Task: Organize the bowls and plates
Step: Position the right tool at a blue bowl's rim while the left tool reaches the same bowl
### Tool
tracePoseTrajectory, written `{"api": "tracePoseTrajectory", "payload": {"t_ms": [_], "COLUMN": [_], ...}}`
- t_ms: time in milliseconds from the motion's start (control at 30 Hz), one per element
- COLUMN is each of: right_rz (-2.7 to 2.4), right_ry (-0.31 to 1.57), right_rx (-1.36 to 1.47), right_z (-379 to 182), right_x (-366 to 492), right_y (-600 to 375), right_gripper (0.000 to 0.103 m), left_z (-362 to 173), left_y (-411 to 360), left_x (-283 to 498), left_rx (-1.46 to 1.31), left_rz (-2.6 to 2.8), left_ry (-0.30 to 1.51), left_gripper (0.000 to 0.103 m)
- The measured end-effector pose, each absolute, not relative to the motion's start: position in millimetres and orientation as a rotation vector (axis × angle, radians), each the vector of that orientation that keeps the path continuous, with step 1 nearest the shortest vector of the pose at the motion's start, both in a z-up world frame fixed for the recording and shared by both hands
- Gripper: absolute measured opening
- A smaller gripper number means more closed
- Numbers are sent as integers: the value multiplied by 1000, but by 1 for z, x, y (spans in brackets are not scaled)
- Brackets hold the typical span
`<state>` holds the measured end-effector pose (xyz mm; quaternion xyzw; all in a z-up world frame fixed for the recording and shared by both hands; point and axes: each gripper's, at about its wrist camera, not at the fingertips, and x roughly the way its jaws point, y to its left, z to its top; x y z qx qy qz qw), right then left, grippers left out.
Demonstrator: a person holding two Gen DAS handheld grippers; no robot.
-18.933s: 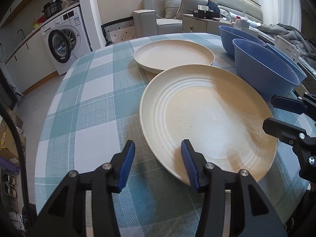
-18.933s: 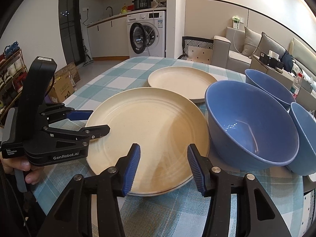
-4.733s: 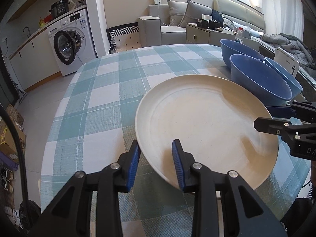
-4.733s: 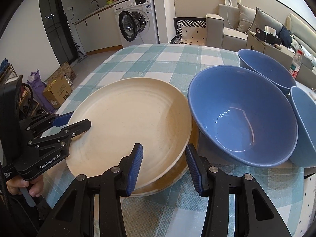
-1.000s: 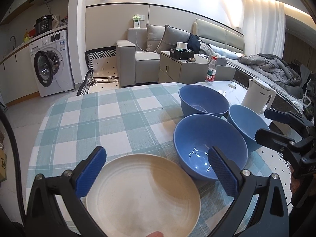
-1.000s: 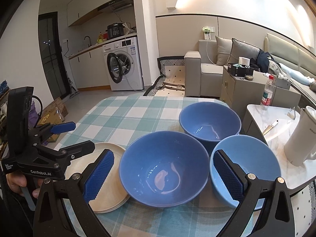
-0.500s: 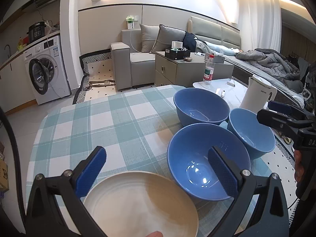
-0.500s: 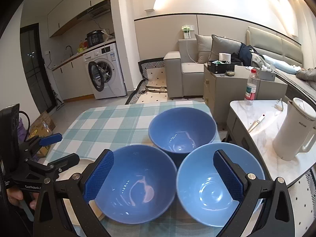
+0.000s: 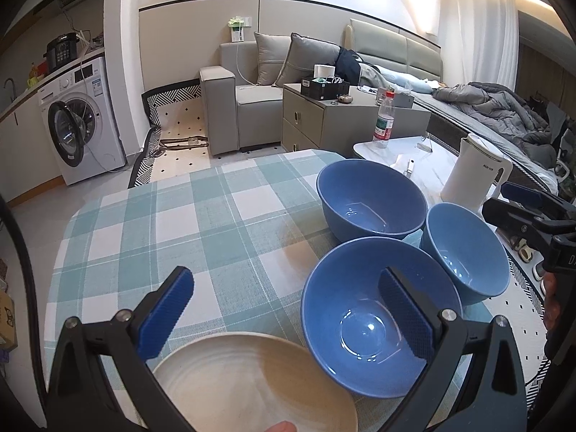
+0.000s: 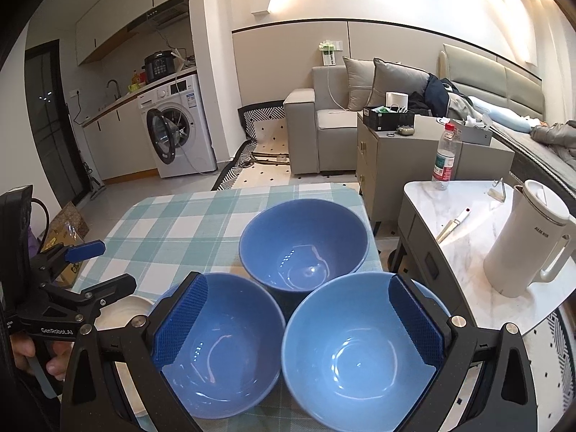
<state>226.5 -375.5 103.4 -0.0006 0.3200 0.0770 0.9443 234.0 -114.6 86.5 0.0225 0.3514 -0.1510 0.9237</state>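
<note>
left gripper (image 9: 288,309) wide open, holds nothing, above cream plates (image 9: 252,381) | right gripper (image 10: 298,316) wide open over three blue bowls (image 10: 360,352) clustered touching on checked tablecloth (image 9: 180,223) | likely lining up bowl nesting

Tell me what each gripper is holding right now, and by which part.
Nothing is held. The left gripper hangs wide open above the cream plate and a blue bowl; the right gripper is wide open over the bowls.

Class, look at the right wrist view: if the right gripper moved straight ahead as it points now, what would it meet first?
Most likely the lighter blue bowl, framed between the right gripper's open jaws, though depth is uncertain.
</note>
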Motion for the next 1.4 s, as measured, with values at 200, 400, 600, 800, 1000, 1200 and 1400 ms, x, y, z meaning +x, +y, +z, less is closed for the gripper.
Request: {"api": "tracePoseTrajectory", "payload": {"t_ms": [200,400,600,800,1000,1200,1400], "right_rz": [151,146,138,129,118,116,124], "right_ry": [658,662,664,681,697,721,744], "right_rx": [-7,-11,-17,-7,4,0,-1], "right_z": [104,107,110,110,107,101,96], "right_x": [234,243,251,259,268,279,292], "right_y": [-380,-387,-395,-403,-409,-410,-410], "right_gripper": [102,102,102,102,102,102,102], "left_z": [88,89,90,89,84,79,75], "left_y": [-120,-126,-130,-135,-138,-141,-143], "left_x": [245,256,264,272,282,291,299], "left_rx": [44,50,50,56,52,45,38], "left_rz": [-313,-313,-316,-320,-322,-326,-332], "left_ry": [730,741,742,750,767,784,798], "left_gripper": [103,103,103,103,103,103,103]}}
